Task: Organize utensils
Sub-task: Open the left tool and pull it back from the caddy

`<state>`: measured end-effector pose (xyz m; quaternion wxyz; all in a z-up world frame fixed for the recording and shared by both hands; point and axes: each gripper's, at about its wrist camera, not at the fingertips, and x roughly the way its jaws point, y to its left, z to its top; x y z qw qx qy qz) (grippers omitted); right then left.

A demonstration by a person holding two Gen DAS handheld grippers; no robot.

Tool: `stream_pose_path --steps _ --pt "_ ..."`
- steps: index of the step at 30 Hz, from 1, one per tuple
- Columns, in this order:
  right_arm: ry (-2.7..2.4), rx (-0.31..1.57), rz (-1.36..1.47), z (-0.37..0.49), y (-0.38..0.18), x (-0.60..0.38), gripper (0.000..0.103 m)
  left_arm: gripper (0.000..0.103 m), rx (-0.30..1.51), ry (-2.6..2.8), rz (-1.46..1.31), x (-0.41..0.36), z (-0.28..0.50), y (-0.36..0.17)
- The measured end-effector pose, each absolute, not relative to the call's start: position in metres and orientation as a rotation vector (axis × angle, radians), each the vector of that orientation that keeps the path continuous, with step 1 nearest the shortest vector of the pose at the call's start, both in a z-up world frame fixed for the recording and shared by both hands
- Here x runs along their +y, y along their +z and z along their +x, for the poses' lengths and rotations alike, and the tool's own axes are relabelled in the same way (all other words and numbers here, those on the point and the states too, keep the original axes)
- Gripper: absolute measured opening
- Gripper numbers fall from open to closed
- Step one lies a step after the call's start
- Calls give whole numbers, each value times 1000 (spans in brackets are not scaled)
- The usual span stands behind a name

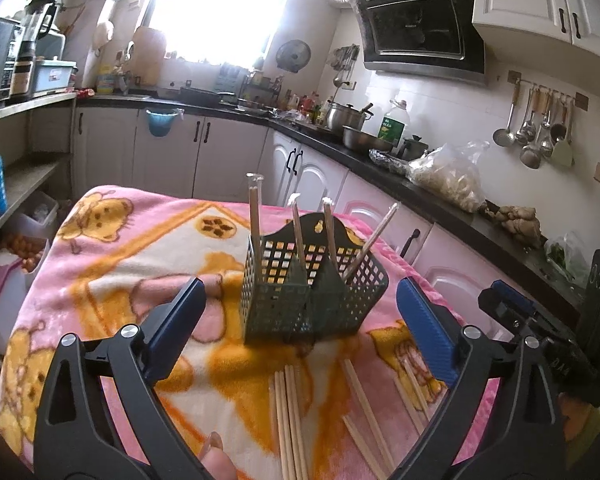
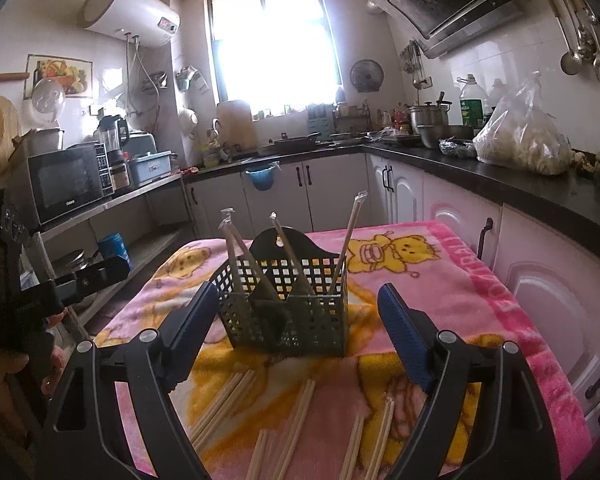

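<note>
A dark perforated utensil basket point(image 1: 312, 292) point(image 2: 288, 312) stands on a pink cartoon blanket point(image 1: 112, 256) point(image 2: 452, 272). Several wrapped chopstick pairs point(image 1: 256, 216) point(image 2: 346, 244) lean upright in it. More wrapped chopsticks point(image 1: 290, 420) point(image 2: 296, 428) lie loose on the blanket in front of the basket. My left gripper point(image 1: 302, 304) is open, nothing between its blue pads, and sits short of the basket. My right gripper point(image 2: 300, 312) is open and empty too, also short of the basket. Each gripper shows at the edge of the other's view.
A black kitchen counter point(image 1: 428, 196) point(image 2: 540, 192) with pots, an oil bottle and a filled plastic bag point(image 2: 524, 140) runs along the right. Shelves with a microwave point(image 2: 68, 180) stand on the left. White cabinets lie beyond the blanket.
</note>
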<state>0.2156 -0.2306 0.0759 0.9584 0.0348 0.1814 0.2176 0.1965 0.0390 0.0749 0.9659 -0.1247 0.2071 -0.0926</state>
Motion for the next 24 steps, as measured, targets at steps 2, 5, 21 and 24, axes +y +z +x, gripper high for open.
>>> stream_pose_path --steps 2,5,21,24 --pt "448 374 66 211 75 -231 79 87 425 -183 -249 39 191 72" --pt "455 383 57 205 74 -232 79 87 439 -188 -246 38 186 68" --pt "489 440 32 178 53 -231 79 87 489 -181 -228 33 167 49" --pt "498 449 25 175 48 -230 79 87 505 -179 -222 35 166 41"
